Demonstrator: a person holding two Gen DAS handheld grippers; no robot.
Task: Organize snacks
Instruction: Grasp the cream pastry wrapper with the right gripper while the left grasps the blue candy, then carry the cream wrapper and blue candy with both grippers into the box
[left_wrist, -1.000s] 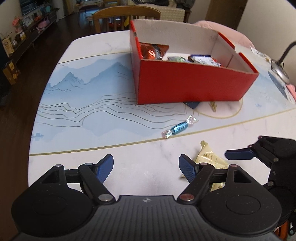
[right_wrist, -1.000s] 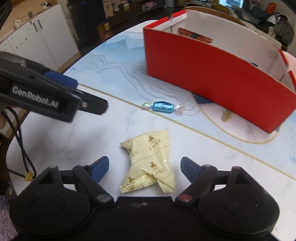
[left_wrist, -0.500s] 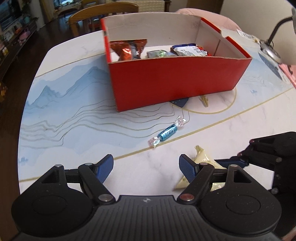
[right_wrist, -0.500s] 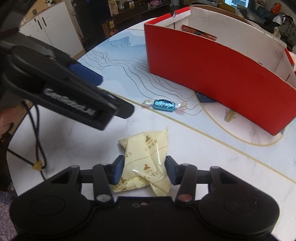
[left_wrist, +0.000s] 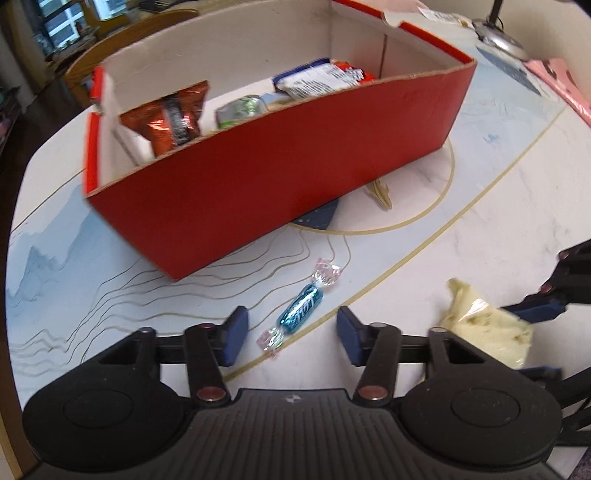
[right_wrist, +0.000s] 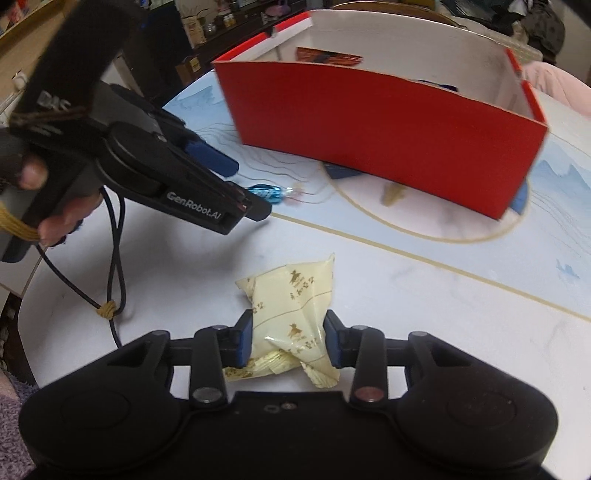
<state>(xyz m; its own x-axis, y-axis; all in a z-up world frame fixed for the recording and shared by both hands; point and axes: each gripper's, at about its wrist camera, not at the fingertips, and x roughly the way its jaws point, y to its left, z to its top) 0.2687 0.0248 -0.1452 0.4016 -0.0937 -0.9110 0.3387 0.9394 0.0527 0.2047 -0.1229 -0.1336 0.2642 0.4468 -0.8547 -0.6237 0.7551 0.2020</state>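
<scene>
1. Right gripper (right_wrist: 288, 341) was clamped on the cream packet (right_wrist: 291, 314); both blue pads (right_wrist: 244, 341) pressed its sides. Packet had small gold print, too small to read. Whether it still rested on the table (right_wrist: 406, 295) or was just off it, could not tell.
2. Left gripper (left_wrist: 291, 334) was spread wide, grasping nothing. The blue candy (left_wrist: 301, 314) lay on the table between its pads (left_wrist: 232, 336), touching neither.
3. Candy: blue foil middle, clear pinkish twisted ends, lying diagonally. White lettering on the foil, blurred, not readable.
4. In the right view the left gripper (right_wrist: 236, 184) showed from the side, held in a hand (right_wrist: 48, 206), with the candy (right_wrist: 267, 194) at its tips. White "GenRobot.AI" on its finger; partial white letters higher on the body, not legible. A black cable (right_wrist: 114, 266) with a tan tie hung below it.
5. In the left view the packet (left_wrist: 484, 328) sat at right, with a right-gripper pad (left_wrist: 535, 312) against it.
6. Red box (left_wrist: 280, 173), white inside, stood beyond the candy, well apart from both grippers. Inside it: orange bag (left_wrist: 173, 114) at left, green-silver wrapper (left_wrist: 242, 109) in the middle, white-and-blue pack (left_wrist: 321, 77) at right. Print on all three unreadable.
7. Table top was white marble with blue mountain art, thin contour lines and gold lines. A small tan item (left_wrist: 380, 192) and a dark blue shape (left_wrist: 317, 218) lay at the box's near edge, the blue one partly under it.
8. Wooden chair (left_wrist: 122, 48) behind the box; lamp base (left_wrist: 498, 37) at far right.
</scene>
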